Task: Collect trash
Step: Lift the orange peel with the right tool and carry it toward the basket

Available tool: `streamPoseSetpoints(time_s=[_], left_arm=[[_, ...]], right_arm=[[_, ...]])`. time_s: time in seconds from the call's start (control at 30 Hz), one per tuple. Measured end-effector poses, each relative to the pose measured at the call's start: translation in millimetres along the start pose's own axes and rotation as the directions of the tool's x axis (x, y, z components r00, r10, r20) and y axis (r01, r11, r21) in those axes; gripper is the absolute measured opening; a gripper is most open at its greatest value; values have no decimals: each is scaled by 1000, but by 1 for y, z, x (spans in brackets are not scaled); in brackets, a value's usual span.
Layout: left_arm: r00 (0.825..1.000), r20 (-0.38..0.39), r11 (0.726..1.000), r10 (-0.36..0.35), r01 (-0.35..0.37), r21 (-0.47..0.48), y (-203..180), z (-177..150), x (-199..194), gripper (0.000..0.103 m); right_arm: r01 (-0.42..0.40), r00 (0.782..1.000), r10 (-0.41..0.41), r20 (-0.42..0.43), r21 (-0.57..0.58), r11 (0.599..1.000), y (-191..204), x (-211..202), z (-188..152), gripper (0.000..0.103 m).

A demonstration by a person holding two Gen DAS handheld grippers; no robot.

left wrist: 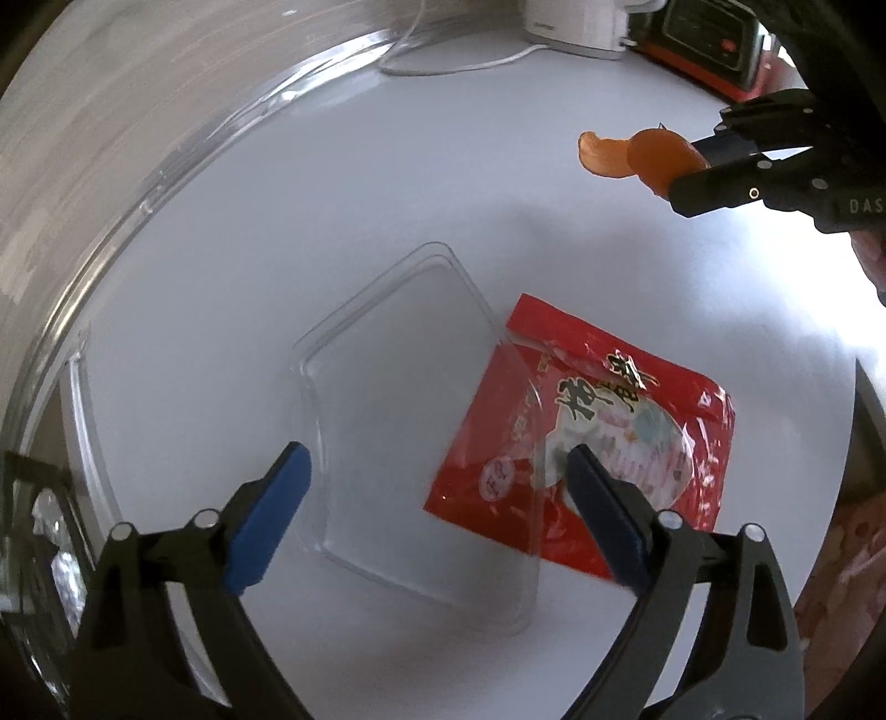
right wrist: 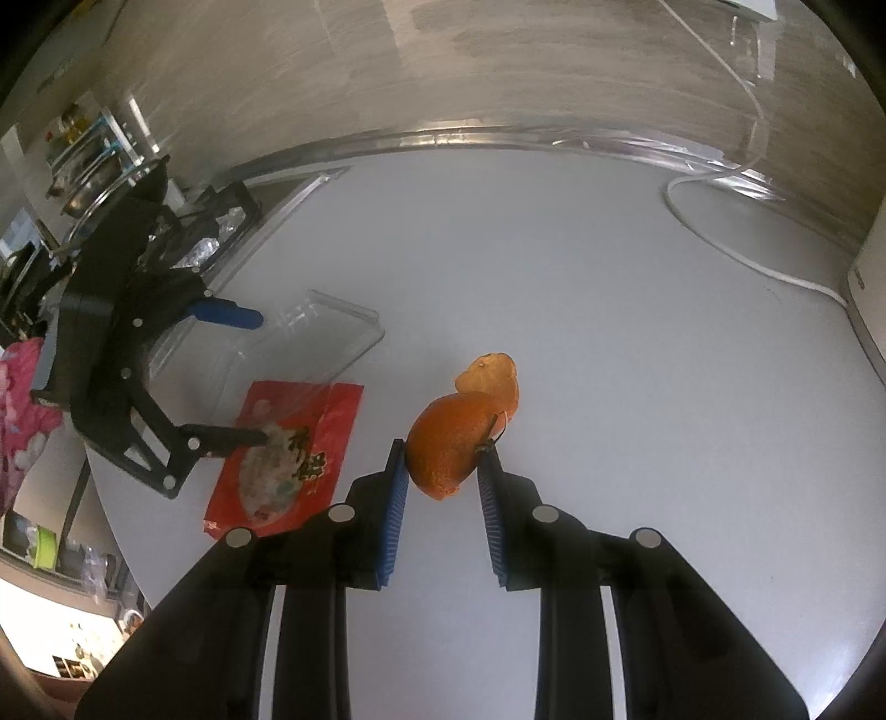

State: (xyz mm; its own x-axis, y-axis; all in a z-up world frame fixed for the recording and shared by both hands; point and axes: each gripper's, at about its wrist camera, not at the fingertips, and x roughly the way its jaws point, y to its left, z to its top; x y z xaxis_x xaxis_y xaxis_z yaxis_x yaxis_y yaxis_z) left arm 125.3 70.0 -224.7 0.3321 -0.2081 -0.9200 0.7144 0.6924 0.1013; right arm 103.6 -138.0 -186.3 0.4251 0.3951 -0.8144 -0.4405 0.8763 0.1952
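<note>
Orange peel (right wrist: 462, 437) pinched between right gripper (right wrist: 443, 471) pads, raised clear of white table (right wrist: 609, 332); loose flap curls ahead of fingertips. Left gripper (left wrist: 437, 459) spread wide, holding nothing, angled down over clear plastic tray (left wrist: 398, 387) and red snack wrapper (left wrist: 598, 437); wrapper under its right finger. Left view alone shows white appliance (left wrist: 576, 27); right view alone shows left gripper from the side.

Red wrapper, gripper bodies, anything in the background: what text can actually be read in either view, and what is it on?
"DAS": white letters on the right gripper body, cut off at the left wrist view's edge.
Red snack wrapper: large black Chinese characters and small print, too blurred to read.
White appliance: small grey brand mark, too small to read.
Black and red device: no legible text.
</note>
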Motion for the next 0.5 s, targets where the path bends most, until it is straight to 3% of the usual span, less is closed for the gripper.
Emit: streamPoseSetpoints(time_s=[0.07,0.2,0.5], left_arm=[[1000,10,1000,1,-2,12,1,0,-2,80],[1000,22,999,13,-14,39,-3,-3,-3,80],[995,92,999,25,-21,-46,-17,-17,-14,79]], right_arm=[[4,1000,-4,6,14,1000,1,-2,-2,26],[14,1000,-15,12,32,999,5,-6,-7,26],[21,999,-22,27,57,998,12,-13,-10,26]])
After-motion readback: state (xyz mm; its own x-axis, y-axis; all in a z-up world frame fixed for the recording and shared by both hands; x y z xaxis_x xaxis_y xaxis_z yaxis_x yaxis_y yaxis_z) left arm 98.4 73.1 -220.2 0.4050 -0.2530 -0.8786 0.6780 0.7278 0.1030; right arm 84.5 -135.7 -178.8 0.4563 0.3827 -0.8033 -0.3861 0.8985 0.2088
